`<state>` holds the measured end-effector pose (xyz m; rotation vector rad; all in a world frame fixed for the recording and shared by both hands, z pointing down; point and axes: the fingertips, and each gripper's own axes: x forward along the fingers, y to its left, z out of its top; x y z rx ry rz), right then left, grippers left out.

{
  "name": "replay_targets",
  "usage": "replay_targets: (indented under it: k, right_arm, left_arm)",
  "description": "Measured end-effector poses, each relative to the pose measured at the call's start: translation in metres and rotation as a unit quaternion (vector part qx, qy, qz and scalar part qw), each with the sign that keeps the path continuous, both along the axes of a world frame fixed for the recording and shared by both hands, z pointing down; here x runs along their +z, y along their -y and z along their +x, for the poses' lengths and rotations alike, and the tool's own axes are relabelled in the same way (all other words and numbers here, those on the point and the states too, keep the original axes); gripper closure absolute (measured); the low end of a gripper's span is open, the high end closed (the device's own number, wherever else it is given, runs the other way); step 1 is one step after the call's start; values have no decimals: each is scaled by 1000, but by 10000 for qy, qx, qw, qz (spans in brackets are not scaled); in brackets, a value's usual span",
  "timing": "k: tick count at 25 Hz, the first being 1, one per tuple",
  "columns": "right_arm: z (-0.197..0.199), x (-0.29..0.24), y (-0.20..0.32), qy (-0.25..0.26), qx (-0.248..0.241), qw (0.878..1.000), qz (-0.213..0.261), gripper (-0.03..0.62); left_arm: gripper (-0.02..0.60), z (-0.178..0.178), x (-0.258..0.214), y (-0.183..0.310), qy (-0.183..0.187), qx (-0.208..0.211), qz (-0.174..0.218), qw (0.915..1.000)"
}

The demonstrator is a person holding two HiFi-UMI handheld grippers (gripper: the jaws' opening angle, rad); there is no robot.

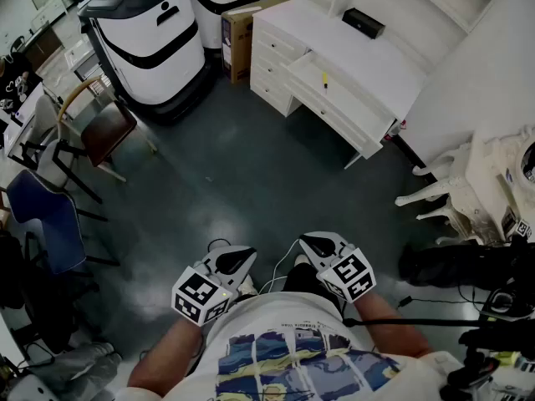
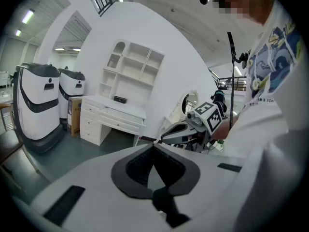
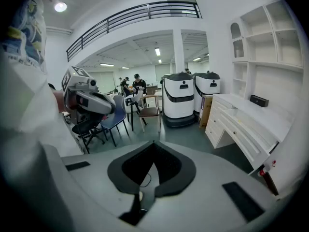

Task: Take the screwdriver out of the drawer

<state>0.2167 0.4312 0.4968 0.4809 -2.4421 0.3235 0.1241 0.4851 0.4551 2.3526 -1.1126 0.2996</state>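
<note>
- The white bench (image 1: 372, 57) stands against the wall, well apart from the person, with its drawer (image 1: 347, 100) pulled out.
- A yellow screwdriver (image 1: 324, 79) lies in the open drawer.
- The dark, glossy floor (image 1: 251, 174) stretches between them.
- Two white machines (image 1: 150, 40) and a cardboard box (image 1: 238, 32) stand left of the bench, with chairs (image 1: 104, 128) further left.
- The left claw (image 1: 241, 257) and right claw (image 1: 314, 244) are held close to the body, each with tips pressed together on nothing.

A: claw status?
B: left claw (image 1: 239, 256) shut, nothing in it. right claw (image 1: 308, 242) the same. Both sit side by side, tips close together, pitched forward and down.
</note>
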Motion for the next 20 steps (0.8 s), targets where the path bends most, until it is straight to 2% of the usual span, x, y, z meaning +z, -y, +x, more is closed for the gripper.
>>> replay_targets:
  k: [5, 9, 15, 20]
  right_arm:
    - [-2, 4, -2, -59, 105, 9999, -62, 569]
    - [9, 11, 15, -79, 200, 9997, -150, 569]
    - [8, 27, 85, -18, 112, 9990, -433, 569]
    - [2, 25, 167, 238, -37, 9993, -287, 569]
  left_arm:
    - [568, -3, 7, 2, -54, 141, -24, 9999]
    - [568, 3, 11, 23, -76, 199, -62, 9998]
    - [568, 4, 8, 86, 135, 132, -144, 9997]
    - [568, 10, 6, 153, 323, 44, -180, 9993]
